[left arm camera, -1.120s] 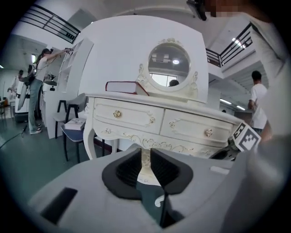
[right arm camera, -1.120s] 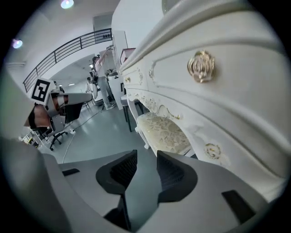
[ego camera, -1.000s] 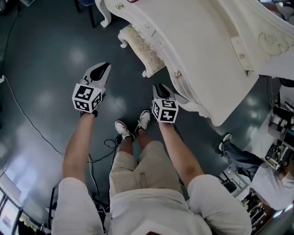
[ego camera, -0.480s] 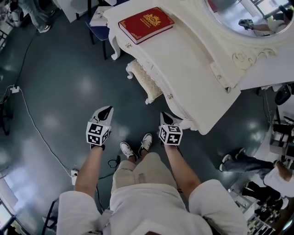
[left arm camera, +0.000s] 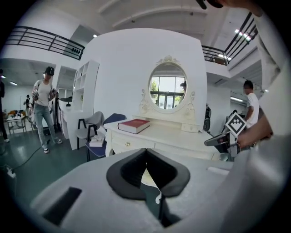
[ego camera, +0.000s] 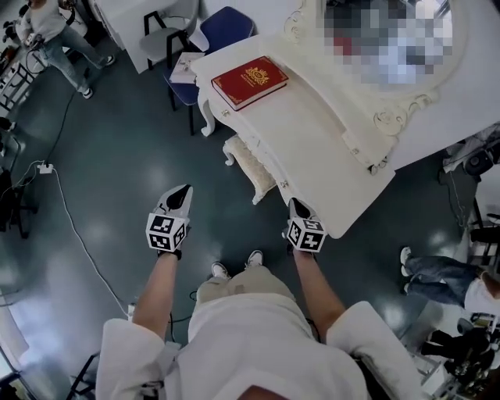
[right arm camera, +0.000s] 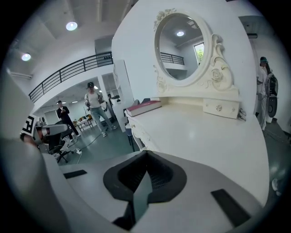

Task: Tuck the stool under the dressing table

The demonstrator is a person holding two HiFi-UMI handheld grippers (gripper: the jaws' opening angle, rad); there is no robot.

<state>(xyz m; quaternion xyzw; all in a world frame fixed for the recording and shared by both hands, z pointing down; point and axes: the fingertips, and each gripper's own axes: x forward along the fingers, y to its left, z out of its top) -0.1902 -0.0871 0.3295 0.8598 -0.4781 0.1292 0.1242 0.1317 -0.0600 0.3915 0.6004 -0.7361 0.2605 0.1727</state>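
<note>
Right gripper (ego camera: 299,208) higher, beside table (ego camera: 312,133) edge

Your dressing table (ego camera: 312,133) bears a red book (ego camera: 250,81); on the floor (ego camera: 117,156), the stool (ego camera: 250,166) seems tucked partly under it.

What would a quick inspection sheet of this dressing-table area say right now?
Surface: dark glossy floor; white dressing table, top nearly bare.
Job's things: stool mostly under the dressing table, one padded end showing.
Clutter: red book on the tabletop's far corner.
Grippers: left gripper and right gripper both shut, holding nothing.
Cables: white cable trailing across the floor at left.
Surroundings: blue chair and grey chair beyond the table; people standing nearby.
</note>
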